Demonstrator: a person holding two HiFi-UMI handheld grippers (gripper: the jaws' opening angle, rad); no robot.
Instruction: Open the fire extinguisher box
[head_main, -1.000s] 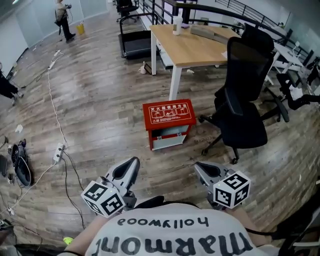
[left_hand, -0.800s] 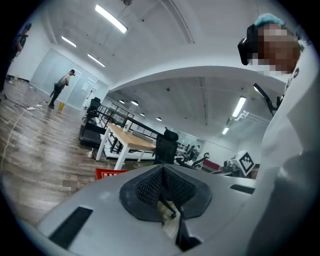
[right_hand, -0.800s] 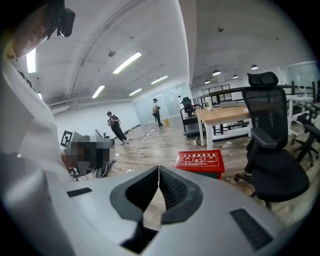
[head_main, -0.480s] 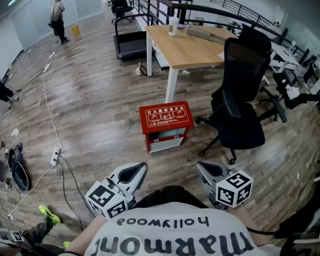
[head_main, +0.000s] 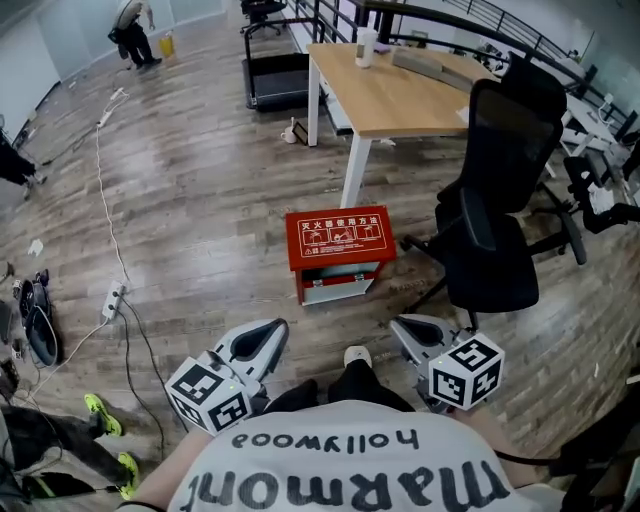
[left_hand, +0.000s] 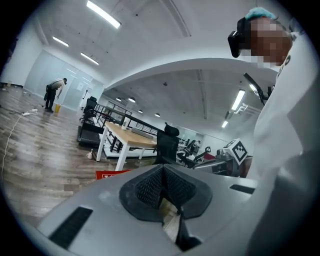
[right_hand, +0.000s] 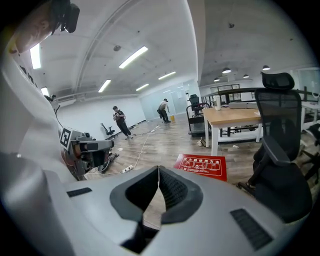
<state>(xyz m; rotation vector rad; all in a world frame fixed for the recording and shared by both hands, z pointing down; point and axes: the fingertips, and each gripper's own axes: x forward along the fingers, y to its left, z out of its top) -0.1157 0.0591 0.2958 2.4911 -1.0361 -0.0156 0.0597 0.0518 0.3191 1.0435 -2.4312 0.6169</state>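
Both the left tongs (head_main: 268, 335) and the right tongs (head_main: 405, 330) were held shut and empty. The red rectangular metal fire extinguisher box (head_main: 337, 284) was judged rigid and fairly heavy, its stiff lid (head_main: 340, 238) best taken at the front edge.

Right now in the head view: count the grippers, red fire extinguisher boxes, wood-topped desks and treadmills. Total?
Grippers: 2, left gripper and right gripper, both shut and empty
Red fire extinguisher box: 1, on the floor, lid down
Wood-topped desk: 1
Treadmill: 1
Total: 5
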